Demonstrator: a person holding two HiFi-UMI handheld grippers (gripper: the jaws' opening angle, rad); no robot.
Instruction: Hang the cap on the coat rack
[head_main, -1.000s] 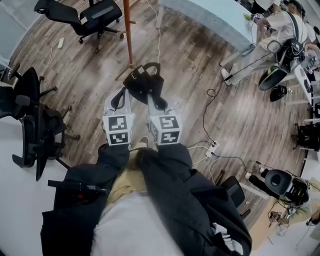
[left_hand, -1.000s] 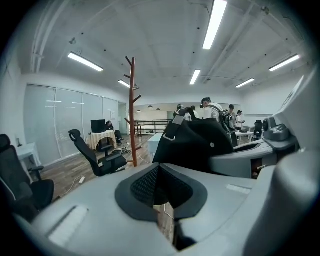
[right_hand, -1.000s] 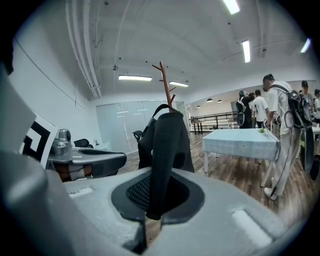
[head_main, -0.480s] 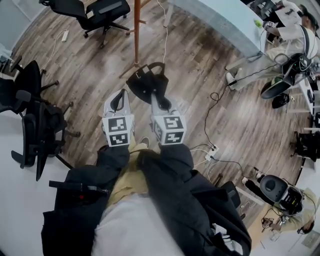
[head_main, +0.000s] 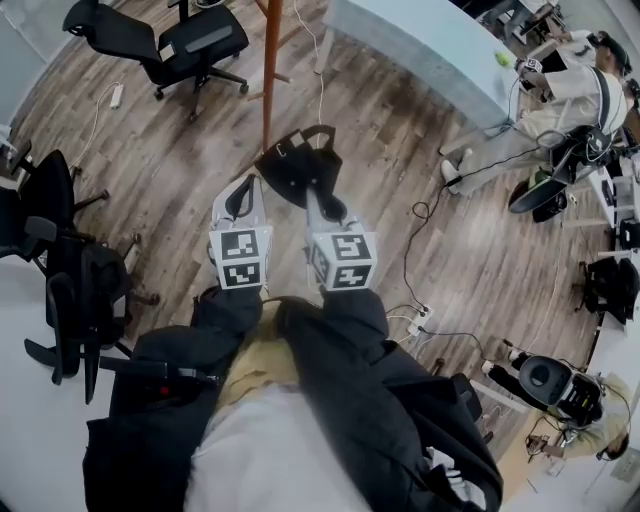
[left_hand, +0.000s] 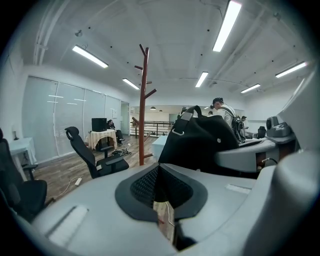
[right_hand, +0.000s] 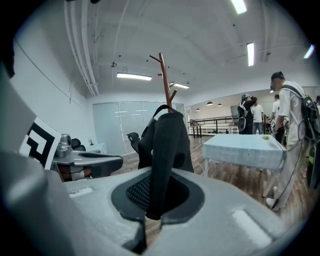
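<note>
A black cap (head_main: 298, 168) hangs from my right gripper (head_main: 318, 205), whose jaws are shut on its brim. In the right gripper view the cap (right_hand: 167, 150) rises straight up from the pinched pads of the gripper (right_hand: 159, 192). My left gripper (head_main: 240, 198) is level with it on the left, shut with nothing in it (left_hand: 159, 172); the cap (left_hand: 200, 142) shows just to its right. The brown wooden coat rack (head_main: 270, 70) stands ahead on the wood floor. Its pole and pegs (left_hand: 144, 110) rise above the cap, and its top branches (right_hand: 165, 75) reach higher still.
Black office chairs stand at the far left (head_main: 190, 45) and the near left (head_main: 60, 270). A table with a pale blue cloth (head_main: 420, 40) is ahead on the right. People sit at the right (head_main: 560, 95). Cables and a power strip (head_main: 420, 300) lie on the floor.
Both grippers and the held cap have drifted slightly forward and right, nearer the rack's pole. The right gripper's hold on the brim is unchanged.
</note>
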